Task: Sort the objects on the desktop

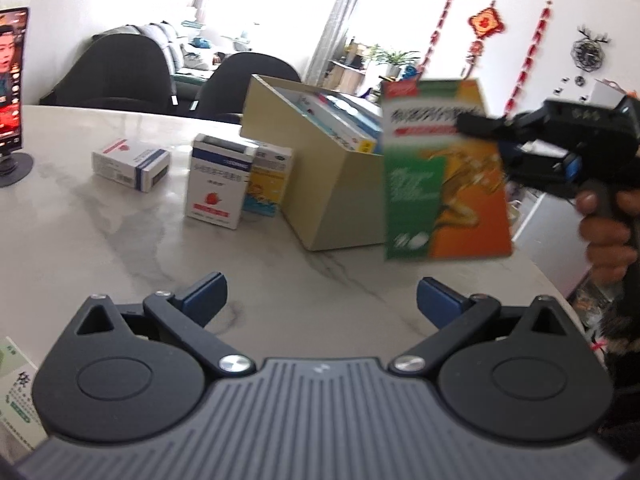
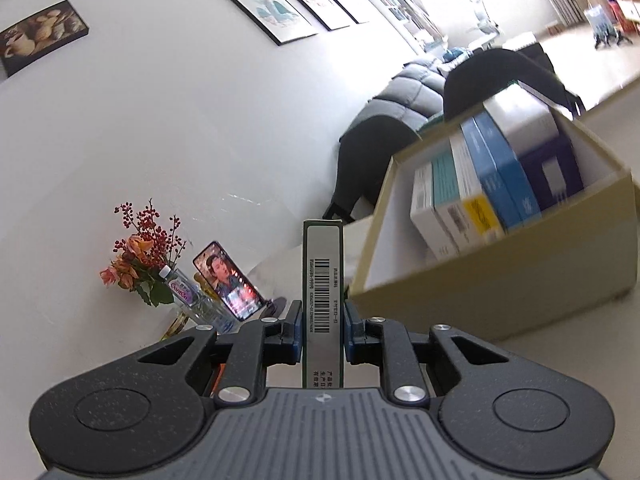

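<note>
Right hand-held gripper [image 2: 322, 334] clamps the green-and-orange medicine box [image 1: 444, 168] edge-on, apparently for slotting upright into the half-filled cardboard box [image 2: 500, 276], while the left hand-held gripper [image 1: 320, 300] gapes wide, empty.

Desk [image 1: 120, 240]: white marbled top, under and ahead of the left hand-held gripper [image 1: 322, 300].
Ahead right: open tan box [image 1: 340, 200] with cartons inside.
Ahead centre: strawberry carton [image 1: 218, 184] upright, yellow carton [image 1: 268, 182] just beside it.
Ahead left: white-blue carton [image 1: 130, 164] lying flat.
Far left: phone stand [image 1: 14, 164].
</note>
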A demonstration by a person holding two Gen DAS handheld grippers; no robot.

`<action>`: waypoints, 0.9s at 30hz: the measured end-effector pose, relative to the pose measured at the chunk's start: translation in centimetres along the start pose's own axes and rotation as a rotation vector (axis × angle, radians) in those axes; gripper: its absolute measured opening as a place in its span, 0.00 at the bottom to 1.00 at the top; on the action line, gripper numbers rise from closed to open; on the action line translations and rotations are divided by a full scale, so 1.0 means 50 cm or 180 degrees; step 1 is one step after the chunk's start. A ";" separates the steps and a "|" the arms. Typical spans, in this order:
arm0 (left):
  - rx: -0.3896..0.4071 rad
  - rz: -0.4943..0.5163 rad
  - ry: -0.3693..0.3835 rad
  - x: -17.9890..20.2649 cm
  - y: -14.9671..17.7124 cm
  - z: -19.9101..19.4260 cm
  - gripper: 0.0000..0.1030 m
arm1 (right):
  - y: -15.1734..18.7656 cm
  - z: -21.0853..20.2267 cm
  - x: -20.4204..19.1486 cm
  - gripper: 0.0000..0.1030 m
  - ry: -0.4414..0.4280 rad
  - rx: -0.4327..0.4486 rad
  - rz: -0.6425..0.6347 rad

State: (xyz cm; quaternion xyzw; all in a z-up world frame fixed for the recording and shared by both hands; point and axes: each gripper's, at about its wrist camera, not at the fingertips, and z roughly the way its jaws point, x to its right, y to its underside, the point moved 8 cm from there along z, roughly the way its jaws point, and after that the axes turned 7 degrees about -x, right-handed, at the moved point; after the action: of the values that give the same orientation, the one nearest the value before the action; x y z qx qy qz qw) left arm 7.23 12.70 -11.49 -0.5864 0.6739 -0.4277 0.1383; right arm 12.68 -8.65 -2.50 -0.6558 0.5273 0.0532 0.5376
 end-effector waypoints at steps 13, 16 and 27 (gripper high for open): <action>0.0064 -0.0233 -0.0163 -0.049 -0.016 -0.013 1.00 | -0.141 0.013 -0.053 0.21 0.0274 0.0061 -0.0492; 0.0075 -0.0278 -0.0193 -0.061 -0.017 -0.017 1.00 | -0.173 0.030 -0.053 0.21 0.0341 0.0059 -0.0534; 0.0079 -0.0415 -0.0308 -0.099 -0.027 -0.021 1.00 | -0.252 0.151 0.004 0.21 0.0723 -0.0115 -0.0514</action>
State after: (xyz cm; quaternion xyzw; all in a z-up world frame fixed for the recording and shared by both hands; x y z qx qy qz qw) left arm 8.76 17.71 -11.41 -0.6472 0.6214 -0.4153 0.1498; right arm 25.95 -4.73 2.40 -0.7075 0.5292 -0.0554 0.4651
